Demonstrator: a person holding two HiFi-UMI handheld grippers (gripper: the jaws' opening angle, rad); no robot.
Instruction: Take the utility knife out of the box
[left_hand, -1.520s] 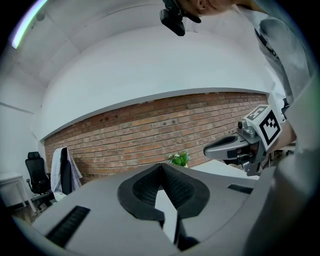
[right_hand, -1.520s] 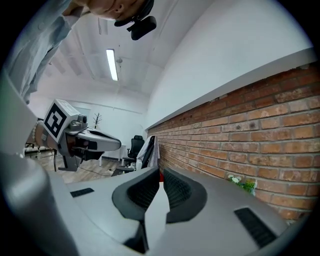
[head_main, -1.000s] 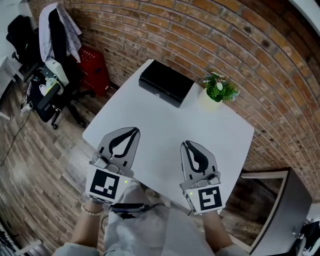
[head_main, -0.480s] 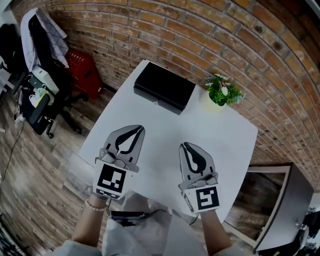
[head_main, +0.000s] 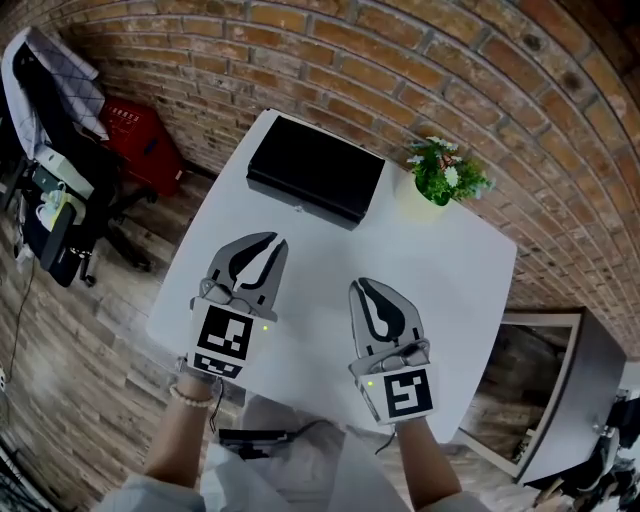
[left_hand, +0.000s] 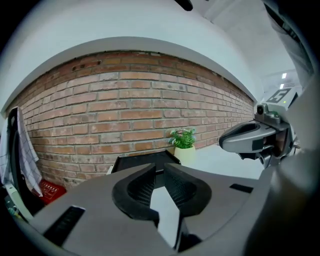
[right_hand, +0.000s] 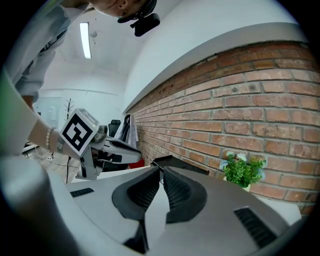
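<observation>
A closed black box (head_main: 315, 170) lies at the far side of the white table (head_main: 450, 270); no utility knife shows anywhere. My left gripper (head_main: 272, 242) hovers over the table's near left part, pointing at the box, its jaws parted by a narrow gap with nothing between them. My right gripper (head_main: 360, 287) is held beside it on the right, shut and empty. In the left gripper view the box (left_hand: 135, 160) sits straight ahead beyond the left gripper (left_hand: 160, 167). The right gripper view shows the box (right_hand: 185, 165) past the right gripper (right_hand: 161, 170).
A small potted plant (head_main: 440, 178) stands right of the box, close to the brick wall. An office chair (head_main: 50, 120) draped with clothes and a red basket (head_main: 140, 135) are on the wooden floor to the left. A dark cabinet (head_main: 560, 400) is at lower right.
Both grippers have moved forward over the table toward the box, and the view has shifted nearer to it. The left gripper's jaws have parted slightly.
</observation>
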